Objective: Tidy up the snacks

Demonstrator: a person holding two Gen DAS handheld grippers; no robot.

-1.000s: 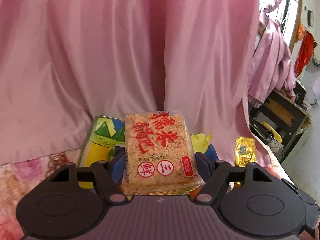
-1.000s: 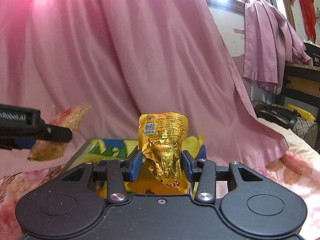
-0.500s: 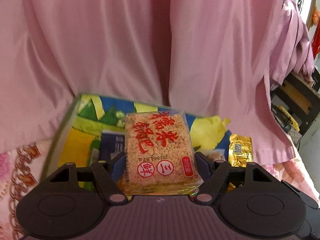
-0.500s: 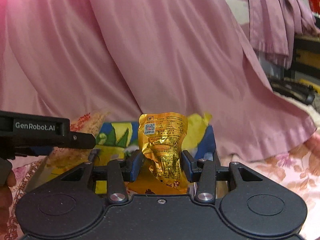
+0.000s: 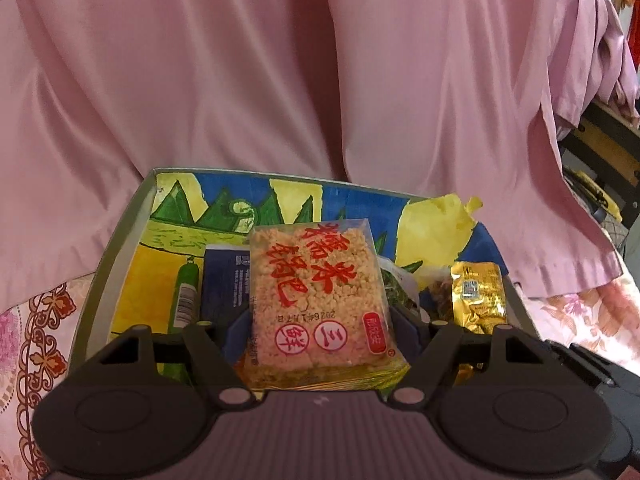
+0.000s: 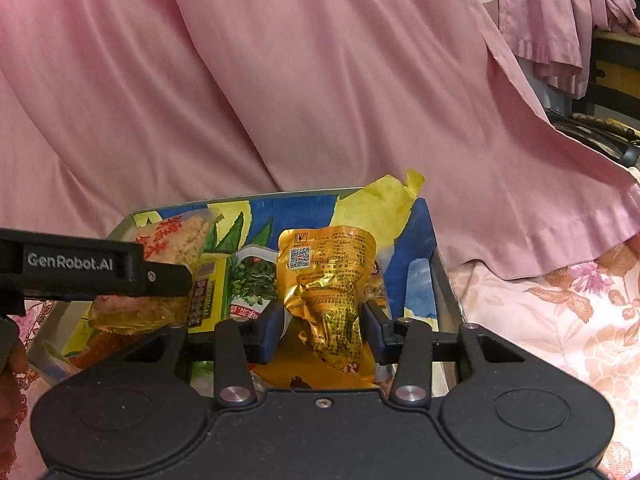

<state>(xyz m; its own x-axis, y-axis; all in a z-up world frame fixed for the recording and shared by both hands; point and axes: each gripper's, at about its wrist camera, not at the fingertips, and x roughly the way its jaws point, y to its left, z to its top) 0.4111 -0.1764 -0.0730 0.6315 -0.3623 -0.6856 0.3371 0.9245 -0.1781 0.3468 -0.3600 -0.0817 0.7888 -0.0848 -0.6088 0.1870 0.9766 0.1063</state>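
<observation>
Left wrist view first: the left gripper is pinching a clear pack of puffed rice cake with red characters on it, blue pads pressed against both of its side edges. The pack is held upright over the near part of a colourful cardboard box, the one with green hills, blue sky and yellow painted inside. Down in the box, just left of the pack, there's a dark blue packet and a thin green stick-type snack with a barcode. To the right a gold foil pouch shows over the box's right side. Pink curtain fills the whole far side, and a floral tablecloth shows at the left edge

Right wrist view: the right gripper is clamped on the gold foil pouch, QR code on the upper left, foil all crumpled between the pads. It hangs over the right part of the same box. On the left the left gripper comes in sideways with the rice cake pack peeking out behind it, also over the box. Inside, behind the pouch, there's a snack bag with green herbs printed on it. Floral tablecloth to the right, pink curtain behind
</observation>
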